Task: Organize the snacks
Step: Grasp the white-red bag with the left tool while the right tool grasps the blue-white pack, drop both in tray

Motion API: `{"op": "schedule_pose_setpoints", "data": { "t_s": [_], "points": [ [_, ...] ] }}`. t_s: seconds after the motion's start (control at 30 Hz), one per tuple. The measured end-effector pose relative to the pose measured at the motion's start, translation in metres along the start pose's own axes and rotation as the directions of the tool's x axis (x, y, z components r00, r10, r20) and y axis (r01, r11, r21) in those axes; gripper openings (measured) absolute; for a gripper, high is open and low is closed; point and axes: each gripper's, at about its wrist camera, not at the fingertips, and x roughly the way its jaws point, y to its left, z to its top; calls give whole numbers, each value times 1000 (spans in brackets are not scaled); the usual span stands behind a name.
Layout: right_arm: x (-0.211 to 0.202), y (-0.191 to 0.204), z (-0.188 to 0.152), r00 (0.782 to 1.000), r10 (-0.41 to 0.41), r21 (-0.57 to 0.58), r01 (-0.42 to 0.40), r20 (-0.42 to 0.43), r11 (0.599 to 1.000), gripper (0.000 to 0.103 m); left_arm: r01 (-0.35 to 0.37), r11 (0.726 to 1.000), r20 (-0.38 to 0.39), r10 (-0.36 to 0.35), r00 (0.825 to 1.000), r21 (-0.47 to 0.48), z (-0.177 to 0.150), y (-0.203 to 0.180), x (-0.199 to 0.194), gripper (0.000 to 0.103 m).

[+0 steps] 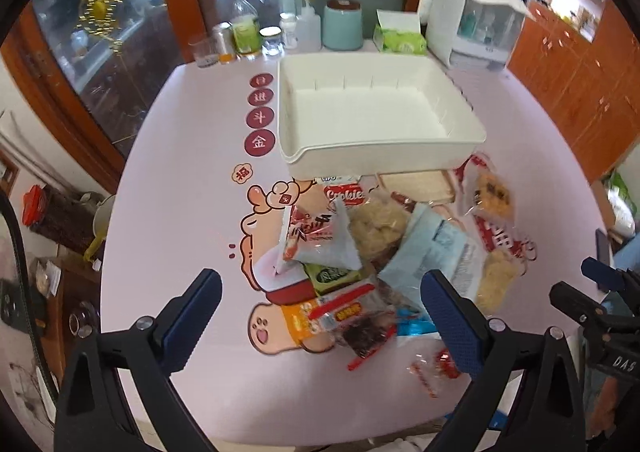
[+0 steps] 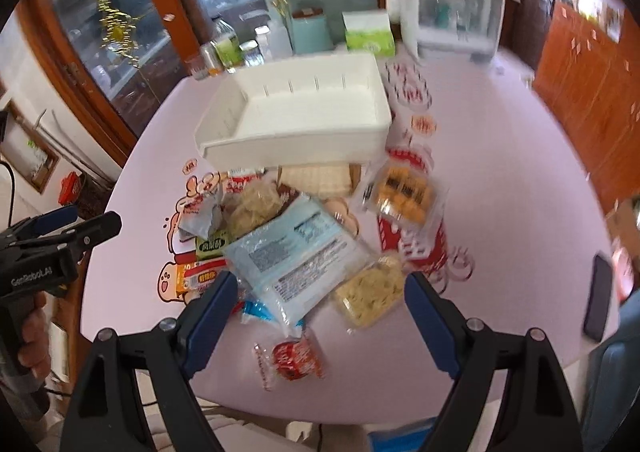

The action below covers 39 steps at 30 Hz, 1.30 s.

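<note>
A heap of wrapped snacks lies on the pink table in front of an empty white bin. In the heap are a pale blue packet, a red Cookie pack, a yellow cracker pack, and a small red-wrapped snack nearest me. My left gripper hovers open above the heap's near side. My right gripper is open too, above the blue packet and the red-wrapped snack. Neither holds anything.
Bottles, jars, a teal canister and a green tissue box line the far table edge beside a white appliance. A dark phone lies at the right edge. Wooden cabinets stand on the right.
</note>
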Motion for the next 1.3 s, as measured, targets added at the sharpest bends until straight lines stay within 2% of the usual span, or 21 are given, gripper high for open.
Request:
{"op": "schedule_pose_setpoints", "data": {
  "t_s": [0.17, 0.27, 0.43, 0.5, 0.6, 0.7, 0.73, 0.77, 0.83, 0.87, 0.9, 0.93, 0.97, 1.1, 1.2, 1.3],
  "points": [
    [48, -12, -1, 994, 45, 128, -32, -98, 991, 86, 19, 999, -87, -16, 996, 28, 11, 14, 54, 99],
    [84, -19, -4, 981, 92, 203, -56, -169, 978, 86, 33, 999, -143, -29, 989, 28, 16, 17, 86, 99],
    [141, -26, -10, 954, 166, 307, -85, -250, 948, 86, 91, 995, -257, -95, 962, -28, 23, 18, 146, 99],
    [155, -27, -10, 948, 192, 345, -97, -253, 934, 88, 109, 993, -283, -120, 952, -53, 25, 18, 161, 99],
    [156, -21, -1, 967, 157, 326, -86, -200, 942, 88, 121, 989, -321, -141, 936, -83, 27, 20, 184, 99],
    [163, -18, 2, 963, 172, 337, -96, -206, 937, 88, 126, 986, -348, -157, 924, -111, 27, 22, 197, 98],
    [164, -17, 2, 966, 158, 329, -84, -207, 941, 82, 130, 984, -358, -166, 919, -122, 25, 22, 202, 97],
    [167, -14, 2, 964, 155, 317, -81, -217, 945, 69, 137, 982, -364, -175, 915, -128, 25, 23, 204, 93],
    [176, -14, -1, 956, 142, 307, -59, -257, 950, 59, 153, 977, -377, -198, 905, -146, 22, 22, 209, 86],
    [176, -17, -3, 956, 160, 320, -76, -247, 944, 47, 150, 978, -372, -195, 908, -146, 21, 22, 209, 81],
    [174, -19, -5, 956, 176, 329, -92, -234, 940, 40, 143, 980, -357, -183, 916, -135, 20, 21, 207, 71],
    [172, -21, -6, 957, 188, 335, -106, -223, 936, 20, 135, 984, -344, -167, 924, -115, 20, 19, 204, 67],
    [171, -22, -8, 956, 191, 335, -110, -221, 936, 10, 132, 985, -342, -162, 926, -108, 19, 20, 202, 65],
    [165, -20, -8, 963, 172, 306, -103, -206, 946, 4, 106, 991, -316, -127, 940, -80, 14, 22, 192, 53],
    [154, -10, -6, 973, 146, 268, -94, -181, 959, 2, 92, 993, -270, -108, 957, -71, 11, 24, 172, 38],
    [134, -3, 1, 982, 132, 225, -99, -133, 969, 1, 103, 992, -228, -116, 967, -66, 16, 26, 151, 37]
  ]
}}
